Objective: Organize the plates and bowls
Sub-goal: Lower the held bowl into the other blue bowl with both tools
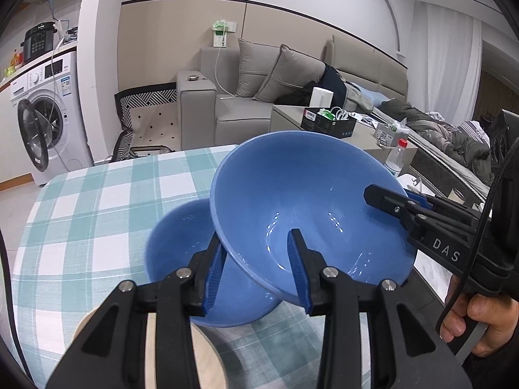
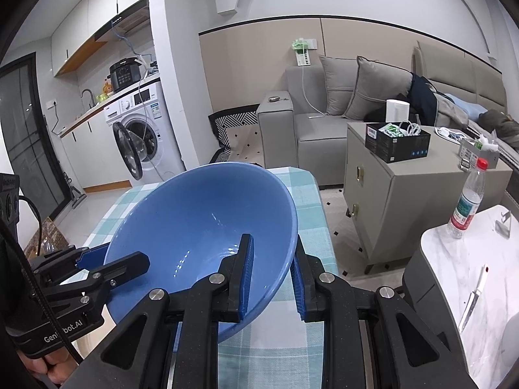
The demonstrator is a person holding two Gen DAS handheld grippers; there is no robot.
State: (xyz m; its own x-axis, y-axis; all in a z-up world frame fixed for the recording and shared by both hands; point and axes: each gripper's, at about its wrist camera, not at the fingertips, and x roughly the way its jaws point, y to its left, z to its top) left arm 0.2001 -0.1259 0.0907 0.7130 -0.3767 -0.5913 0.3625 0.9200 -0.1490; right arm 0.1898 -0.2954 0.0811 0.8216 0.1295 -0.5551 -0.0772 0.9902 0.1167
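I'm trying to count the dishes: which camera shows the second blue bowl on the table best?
The left wrist view: the lower blue bowl sits on the checked tablecloth beneath the raised blue bowl. The right wrist view shows only the raised bowl; the lower one is hidden.

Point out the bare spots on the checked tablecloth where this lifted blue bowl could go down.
The lifted blue bowl is gripped by the left gripper and right gripper. Free cloth: the far left stretch of the checked tablecloth toward the washing machine. Crowded: near edge, where the second blue bowl and a beige plate sit.
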